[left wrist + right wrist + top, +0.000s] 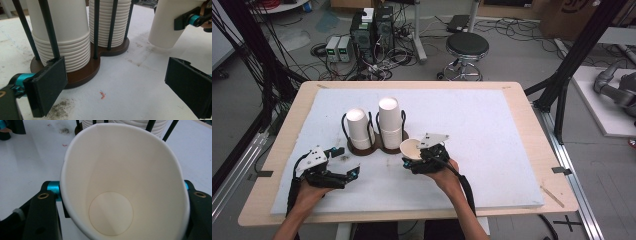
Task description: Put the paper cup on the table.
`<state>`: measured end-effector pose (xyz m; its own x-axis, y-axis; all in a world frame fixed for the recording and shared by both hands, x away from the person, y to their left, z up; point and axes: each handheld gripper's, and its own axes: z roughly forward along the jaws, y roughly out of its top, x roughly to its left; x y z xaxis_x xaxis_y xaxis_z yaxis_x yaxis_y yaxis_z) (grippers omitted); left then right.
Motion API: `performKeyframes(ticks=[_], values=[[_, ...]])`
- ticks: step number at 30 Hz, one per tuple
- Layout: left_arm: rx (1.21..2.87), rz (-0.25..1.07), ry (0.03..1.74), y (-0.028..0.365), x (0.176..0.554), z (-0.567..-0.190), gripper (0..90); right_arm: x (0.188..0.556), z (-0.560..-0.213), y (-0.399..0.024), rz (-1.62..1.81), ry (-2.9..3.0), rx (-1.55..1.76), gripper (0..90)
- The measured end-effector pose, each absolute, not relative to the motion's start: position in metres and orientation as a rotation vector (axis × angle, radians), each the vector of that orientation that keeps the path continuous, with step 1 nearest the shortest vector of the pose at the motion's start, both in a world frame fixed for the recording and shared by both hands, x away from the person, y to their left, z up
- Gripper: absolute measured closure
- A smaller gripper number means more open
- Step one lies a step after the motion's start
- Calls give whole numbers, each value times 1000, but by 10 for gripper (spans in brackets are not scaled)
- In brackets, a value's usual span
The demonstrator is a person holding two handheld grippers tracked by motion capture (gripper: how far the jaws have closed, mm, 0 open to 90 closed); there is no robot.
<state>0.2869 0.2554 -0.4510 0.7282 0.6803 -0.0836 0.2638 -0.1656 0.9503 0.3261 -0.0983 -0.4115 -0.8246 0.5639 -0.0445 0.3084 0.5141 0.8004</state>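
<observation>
Up close in the right gripper view, a white paper cup (120,187) is clamped between the right gripper's (424,156) jaws, mouth tilted toward the camera. Centre frame in the high view, it's held just right of the brown cup holder (374,145) with its two cup stacks (390,122). Lower left, the left gripper (343,171) is seen resting wide open on the white mat (492,150), nothing gripped

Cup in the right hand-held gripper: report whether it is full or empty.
Empty. The right gripper view looks straight into the cup and shows its bare white bottom.
</observation>
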Motion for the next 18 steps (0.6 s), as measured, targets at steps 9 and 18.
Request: performKeyframes(ticks=[9, 18], values=[[1747, 437, 745, 255, 286, -451, 42, 326, -419, -93, 1189, 2482, 726, 332], [1742, 436, 746, 254, 286, -451, 42, 326, -426, -95, 1192, 2476, 739, 322]])
